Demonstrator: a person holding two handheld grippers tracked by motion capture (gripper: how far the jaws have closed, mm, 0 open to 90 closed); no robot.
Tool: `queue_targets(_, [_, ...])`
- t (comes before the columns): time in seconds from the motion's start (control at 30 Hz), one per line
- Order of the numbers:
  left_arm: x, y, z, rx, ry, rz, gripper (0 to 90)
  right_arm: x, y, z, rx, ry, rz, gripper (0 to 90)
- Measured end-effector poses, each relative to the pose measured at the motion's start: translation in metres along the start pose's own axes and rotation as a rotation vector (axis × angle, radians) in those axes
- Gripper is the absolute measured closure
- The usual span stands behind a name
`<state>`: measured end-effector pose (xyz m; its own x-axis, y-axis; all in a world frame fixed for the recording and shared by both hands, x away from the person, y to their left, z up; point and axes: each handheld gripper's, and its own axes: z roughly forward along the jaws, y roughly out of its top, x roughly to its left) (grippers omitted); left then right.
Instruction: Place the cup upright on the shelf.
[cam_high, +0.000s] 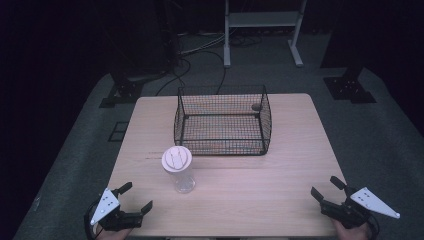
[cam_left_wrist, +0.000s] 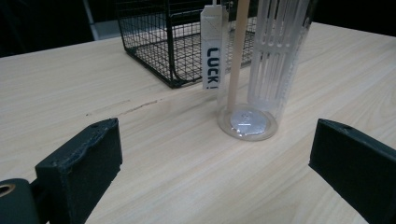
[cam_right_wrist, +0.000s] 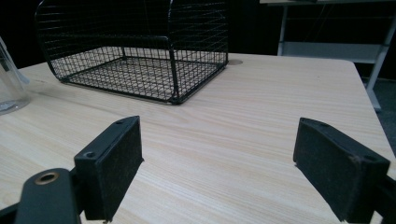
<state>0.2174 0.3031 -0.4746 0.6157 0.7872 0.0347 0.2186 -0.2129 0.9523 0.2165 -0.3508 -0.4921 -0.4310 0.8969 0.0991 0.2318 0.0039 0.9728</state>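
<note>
Clear bottle (cam_high: 178, 170) stands upright on tabletop (cam_high: 260, 200), long axis vertical, ahead and to the right of left hand-held gripper (cam_high: 136, 196); jaws wide, empty; right hand-held gripper (cam_high: 326, 187) likewise, well apart; left nearer.

The cup (cam_high: 178, 169) stands on the table (cam_high: 250, 200), just before the basket (cam_high: 222, 120).

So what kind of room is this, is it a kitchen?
Probably not a kitchen; it looks more like a lab or test room. A bare wooden table stands on grey carpet in a dark room, cables trail across the floor, and a metal stand sits behind the wire basket.
</note>
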Motion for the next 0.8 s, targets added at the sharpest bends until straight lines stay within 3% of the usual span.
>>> queue_targets(0.23, [0.0, 0.0, 0.003, 0.004, -0.013, 0.009, 1.5, -0.001, -0.001, 0.004, 0.022, 0.015, -0.01, 14.3])
queue_targets(0.47, [0.0, 0.006, 0.01, -0.025, -0.025, 0.011, 1.5, 0.001, -0.002, 0.002, 0.04, 0.007, -0.014, 14.2])
queue_targets(0.8, [-0.007, 0.011, 0.021, -0.024, -0.064, 0.029, 1.5, -0.001, -0.003, -0.001, 0.029, 0.002, -0.009, 14.2])
